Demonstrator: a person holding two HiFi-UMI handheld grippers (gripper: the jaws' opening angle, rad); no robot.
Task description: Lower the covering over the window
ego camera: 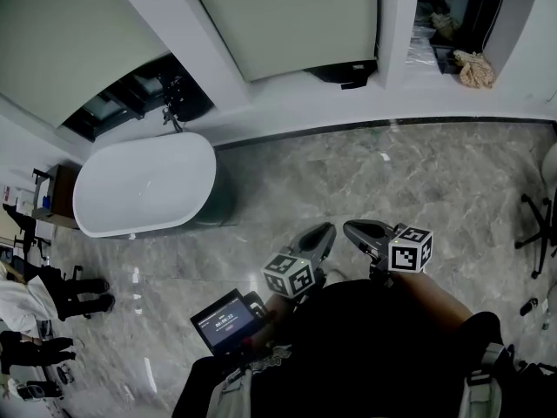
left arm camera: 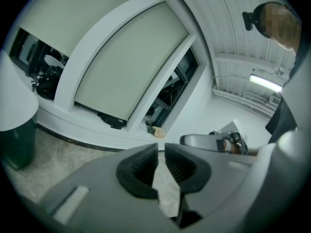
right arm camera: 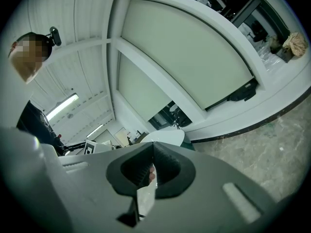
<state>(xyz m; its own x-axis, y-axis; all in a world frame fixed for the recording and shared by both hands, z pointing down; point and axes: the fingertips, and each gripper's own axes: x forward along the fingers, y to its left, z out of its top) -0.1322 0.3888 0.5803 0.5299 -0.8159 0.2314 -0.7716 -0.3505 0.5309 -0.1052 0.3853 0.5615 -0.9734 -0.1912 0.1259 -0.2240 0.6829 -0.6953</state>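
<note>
the left gripper [ego camera: 322, 232] sits low in the head view, around 6 o'clock, over the marble floor [ego camera: 374, 168]. its jaws stand a narrow slit apart; only floor shows through the gap, and they touch nothing. the right gripper [ego camera: 352, 228] hangs just beside it toward 3 o'clock, with its tips pressed together and nothing between them. both point up toward 12 o'clock, well apart from the window. the covering [ego camera: 287, 16], a pale roller blind, fills the middle pane at 12 o'clock, with a dark strip of glass bare under its bottom edge. a second blind [ego camera: 70, 37] hangs at 10 o'clock above a white bathtub [ego camera: 144, 185].
</note>
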